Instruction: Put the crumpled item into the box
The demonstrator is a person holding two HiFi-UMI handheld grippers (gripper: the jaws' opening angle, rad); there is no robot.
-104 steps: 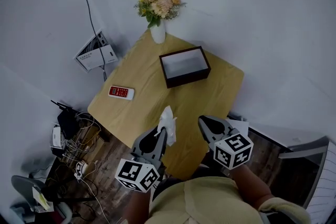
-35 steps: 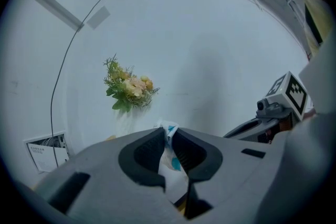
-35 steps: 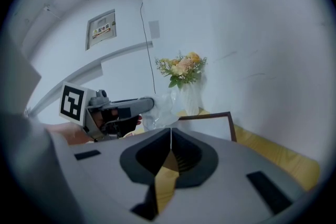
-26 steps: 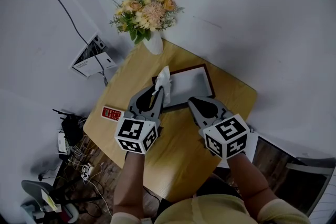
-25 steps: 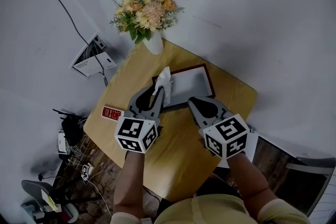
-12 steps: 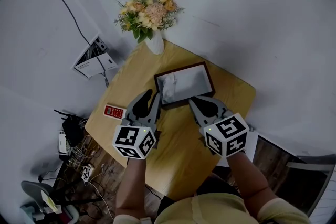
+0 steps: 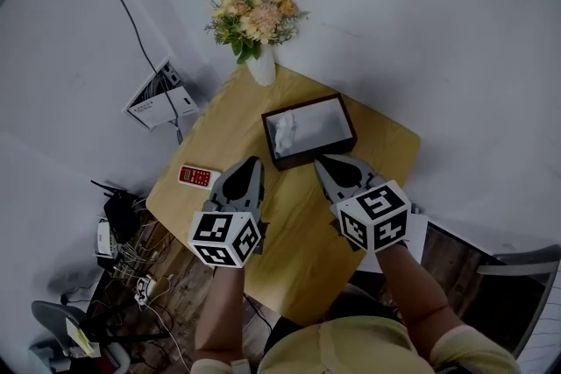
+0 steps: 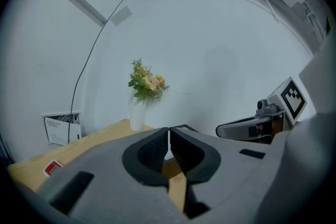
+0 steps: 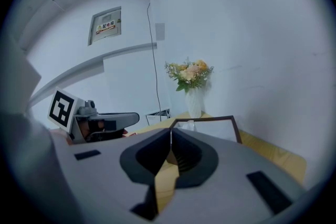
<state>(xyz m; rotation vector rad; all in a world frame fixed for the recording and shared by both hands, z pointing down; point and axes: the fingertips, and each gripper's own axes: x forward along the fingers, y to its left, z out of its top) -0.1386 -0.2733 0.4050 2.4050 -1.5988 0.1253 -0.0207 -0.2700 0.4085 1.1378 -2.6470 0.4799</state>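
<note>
With left tongs [image 7: 254,162] and right tongs [image 7: 321,162] closed empty, we are judging the tissue [image 7: 284,132] in the box [image 7: 316,150] light, soft, pinchable at any fold.

Crumpled tissue [image 7: 282,132] is out of the left gripper [image 7: 256,161] and now lies inside the box [image 7: 312,151], at its left end. Left gripper, earlier clamped on tissue by the tabletop [image 7: 294,228] near edge, then over box, is now empty, jaws together, pulled just short of box's near wall. Right gripper [image 7: 320,160] is up from near edge to the box.
</note>
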